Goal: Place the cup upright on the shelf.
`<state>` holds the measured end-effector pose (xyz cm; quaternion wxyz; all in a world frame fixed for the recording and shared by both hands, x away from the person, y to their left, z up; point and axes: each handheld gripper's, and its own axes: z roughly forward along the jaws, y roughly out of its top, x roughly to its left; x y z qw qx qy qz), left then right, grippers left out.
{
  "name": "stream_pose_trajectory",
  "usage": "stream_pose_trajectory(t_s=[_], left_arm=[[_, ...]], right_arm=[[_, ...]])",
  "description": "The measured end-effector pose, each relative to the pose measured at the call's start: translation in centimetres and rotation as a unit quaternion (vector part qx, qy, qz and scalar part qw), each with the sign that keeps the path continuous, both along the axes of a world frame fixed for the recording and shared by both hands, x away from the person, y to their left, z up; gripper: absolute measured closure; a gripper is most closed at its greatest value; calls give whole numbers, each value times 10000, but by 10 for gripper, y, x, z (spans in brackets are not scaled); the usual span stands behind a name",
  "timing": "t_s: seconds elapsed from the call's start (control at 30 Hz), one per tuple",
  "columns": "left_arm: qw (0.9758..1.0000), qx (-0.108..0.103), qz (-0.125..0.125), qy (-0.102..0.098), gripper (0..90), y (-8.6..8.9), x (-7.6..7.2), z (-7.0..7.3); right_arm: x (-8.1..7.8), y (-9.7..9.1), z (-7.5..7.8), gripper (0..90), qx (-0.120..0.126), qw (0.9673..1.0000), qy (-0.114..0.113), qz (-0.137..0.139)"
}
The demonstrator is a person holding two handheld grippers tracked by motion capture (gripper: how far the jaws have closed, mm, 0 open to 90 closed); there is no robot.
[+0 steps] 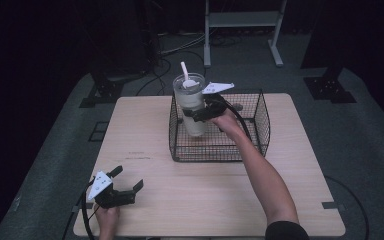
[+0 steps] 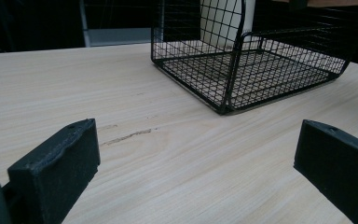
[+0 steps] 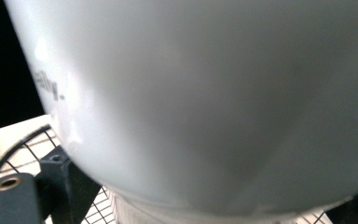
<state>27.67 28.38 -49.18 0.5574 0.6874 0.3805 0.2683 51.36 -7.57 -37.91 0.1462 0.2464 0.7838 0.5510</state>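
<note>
Your high view looks forward and down on the whole table [image 1: 180,200]. Your left gripper view sits low near the surface, facing the wire basket [image 2: 242,79] in its upper right. Your right gripper view presses close against the tumbler [image 3: 205,93]; all three views share that basket.

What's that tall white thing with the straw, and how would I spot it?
Start at the wooden table and find the black wire basket on its far half. At the basket's left end the right gripper is closed around a tall pale tumbler. Its lid and white straw, rising well above the basket's rim, set it apart.
</note>
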Motion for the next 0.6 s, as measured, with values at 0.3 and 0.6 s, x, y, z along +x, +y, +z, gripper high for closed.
stream_pose_trajectory(t_s=[0.3,0.6], left_arm=[[10000,-10,-2,-16,0,0,0,0],[10000,-19,-8,-25,0,0,0,0]], right_arm=[[8,-1,-15,86,-48,9999,109,-35],[11,-4,-25,86,-71,9998,167,-17]])
